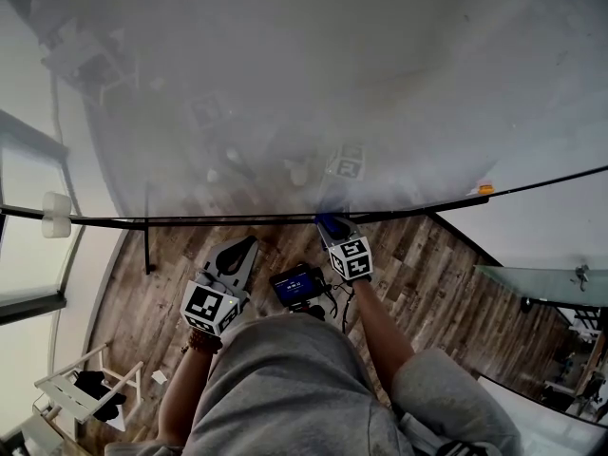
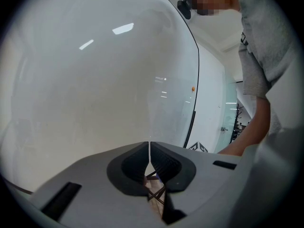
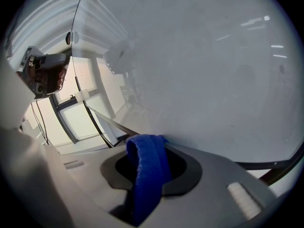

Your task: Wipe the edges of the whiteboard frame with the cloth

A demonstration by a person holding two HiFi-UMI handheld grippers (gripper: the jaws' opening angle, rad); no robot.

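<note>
Counts: one whiteboard (image 1: pixel 332 84), one blue cloth (image 1: pixel 332 225), two tongs, one person in a grey shirt (image 1: pixel 285 378).

Right tongs (image 1: pixel 331 224): pinching the cloth. In the right gripper view the cloth (image 3: pixel 147 167) lies folded over between the pads, with its top fold up against the whiteboard's (image 3: pixel 204 65) lower part. In the head view the cloth sits right at the dark lower frame rail (image 1: pixel 218 220), roughly mid-span.

Left tongs (image 1: pixel 242 245): pressed together, nothing between them. In the left gripper view only a thin slit shows between the tips (image 2: pixel 150 148). The left tongs are held below the rail, apart from it.

Head view only: wood-plank floor (image 1: pixel 427 283). One small device with a lit screen (image 1: pixel 298 284) between the two tongs; its print is too small to read. One white block (image 1: pixel 57 214) at the rail's left end. One small orange item (image 1: pixel 484 189) on the rail to the right.

Left gripper view only: the dark rail (image 2: pixel 191 125) seen end-on, one orange dot (image 2: pixel 193 88) on it, and the person's sleeve and forearm (image 2: pixel 251 127) at right.

Right gripper view only: windows with dark bars (image 3: pixel 80 118) at left.

Markings: each marker cube, left (image 1: pixel 210 307) and right (image 1: pixel 351 258), carries black-and-white square patterns. I can read no words on them.
</note>
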